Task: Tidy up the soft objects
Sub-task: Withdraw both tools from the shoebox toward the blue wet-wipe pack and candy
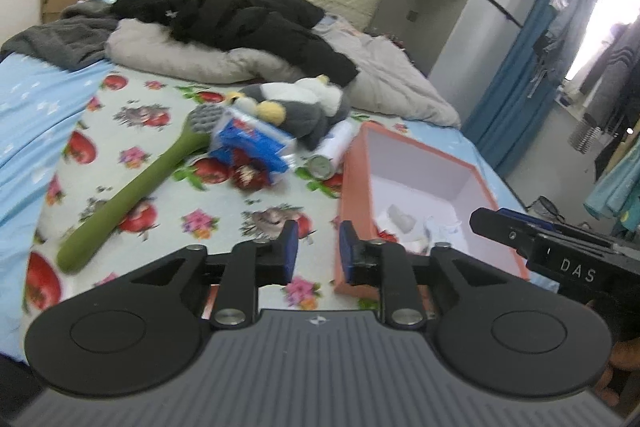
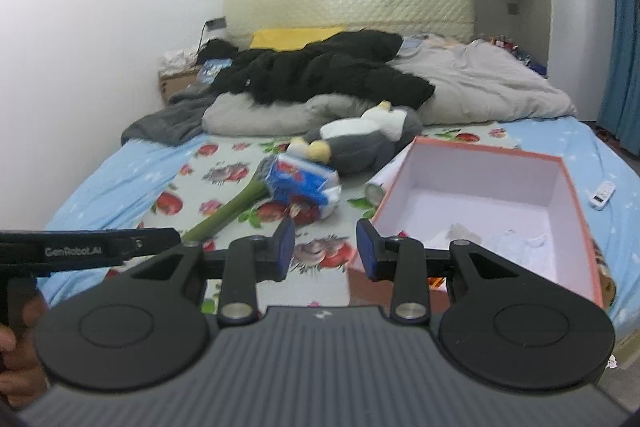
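Grey plush toy [image 1: 296,103] is seen lying on the bed [image 1: 36,107], well ahead of both grippers, beside the blue packet [image 1: 252,143] and green brush [image 1: 132,183]. Orange box [image 2: 576,195] sits ahead-right. Left gripper [image 1: 318,251] and right gripper [image 2: 326,247]: jaws apart, nothing between.

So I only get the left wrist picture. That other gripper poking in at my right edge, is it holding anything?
Observer: No. The right wrist view shows the right gripper open, with nothing between its pads.
Operator: And is anything lying on the bed past the far side of the pink box?
Observer: Yes. A small white remote lies on the blue sheet, to the right of the box and apart from it. Your view does not show it.
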Action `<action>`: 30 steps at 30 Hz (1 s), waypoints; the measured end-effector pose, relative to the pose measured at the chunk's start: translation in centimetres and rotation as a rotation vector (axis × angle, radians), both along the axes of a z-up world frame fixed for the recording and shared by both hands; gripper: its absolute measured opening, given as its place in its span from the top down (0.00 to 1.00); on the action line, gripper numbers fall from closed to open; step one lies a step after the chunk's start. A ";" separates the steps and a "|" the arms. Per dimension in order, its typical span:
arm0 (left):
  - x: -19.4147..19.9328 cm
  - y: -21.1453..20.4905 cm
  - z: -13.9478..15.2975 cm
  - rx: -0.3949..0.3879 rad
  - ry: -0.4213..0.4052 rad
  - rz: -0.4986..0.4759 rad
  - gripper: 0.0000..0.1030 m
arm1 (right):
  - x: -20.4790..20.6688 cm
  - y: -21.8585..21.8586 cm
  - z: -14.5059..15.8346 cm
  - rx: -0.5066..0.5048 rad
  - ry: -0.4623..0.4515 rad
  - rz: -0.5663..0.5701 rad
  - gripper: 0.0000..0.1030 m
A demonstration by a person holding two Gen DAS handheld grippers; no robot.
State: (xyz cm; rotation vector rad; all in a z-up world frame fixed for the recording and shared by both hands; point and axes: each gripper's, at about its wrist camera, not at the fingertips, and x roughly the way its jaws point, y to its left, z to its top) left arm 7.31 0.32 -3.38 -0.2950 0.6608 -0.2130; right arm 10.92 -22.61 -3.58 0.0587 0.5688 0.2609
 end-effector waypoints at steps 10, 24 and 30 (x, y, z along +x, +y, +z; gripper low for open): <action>3.0 2.7 -4.5 -0.028 0.089 0.064 0.68 | 3.9 2.4 -2.5 -0.031 0.072 0.065 0.64; 15.5 3.6 -11.8 -0.052 0.204 0.087 0.66 | 15.7 5.3 -5.6 -0.129 0.139 0.182 0.64; 19.7 4.7 -14.3 -0.046 0.251 0.104 0.66 | 20.6 6.8 -7.0 -0.132 0.189 0.234 0.64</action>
